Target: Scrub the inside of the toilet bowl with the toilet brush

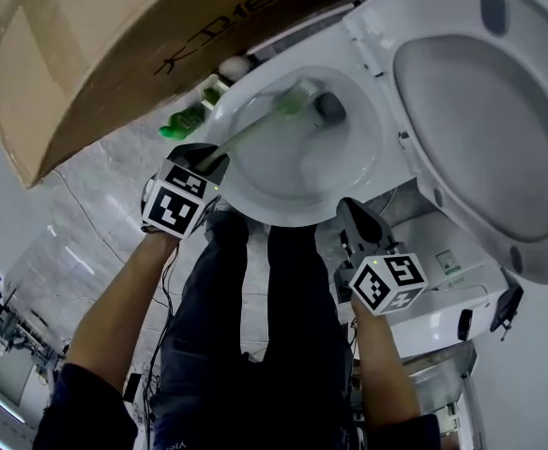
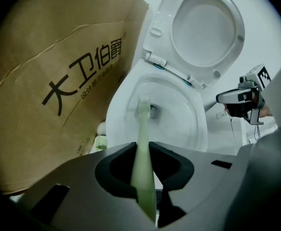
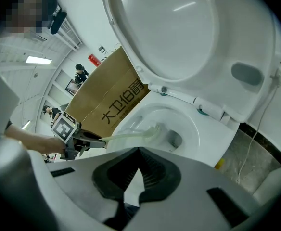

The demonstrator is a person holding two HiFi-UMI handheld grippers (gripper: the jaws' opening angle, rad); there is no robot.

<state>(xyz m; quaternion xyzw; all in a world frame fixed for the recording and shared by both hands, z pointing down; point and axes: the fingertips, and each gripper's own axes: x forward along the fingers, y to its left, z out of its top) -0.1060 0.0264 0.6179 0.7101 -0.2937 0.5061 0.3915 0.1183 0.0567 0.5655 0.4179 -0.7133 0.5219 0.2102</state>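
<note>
Dark-trousered legs (image 1: 255, 326) are standing nearest the head camera, right at the front edge of the toilet bowl (image 1: 283, 216), with the person's two bare forearms reaching forward above them. The left gripper (image 2: 141, 147) is hovering over the bowl's front left rim. Its jaws are pressing together on the pale green handle of the toilet brush (image 1: 255, 131), which is filling the gap between them in the left gripper view. The brush is slanting down from that rim into the bowl. Its bristled head is lying against the inner wall near the bottom, just beside the dark drain opening (image 1: 330, 108) and on its left. The right gripper (image 3: 138, 147) is hanging outside the bowl, off the front right rim and well apart from the brush. Its jaws are meeting at the tips and are holding nothing. The seat and lid (image 1: 480, 120) are standing raised together behind the bowl's rear edge. A large brown cardboard box (image 2: 49, 95) bearing dark printed characters is standing close along the bowl's left side. A small green item (image 1: 185, 120) is sitting on the grey marbled floor (image 1: 77, 223) between the box and the bowl's left edge; what it is cannot be told. A thin white cable (image 3: 249, 146) is trailing down to the floor near the bowl's rear edge.
</note>
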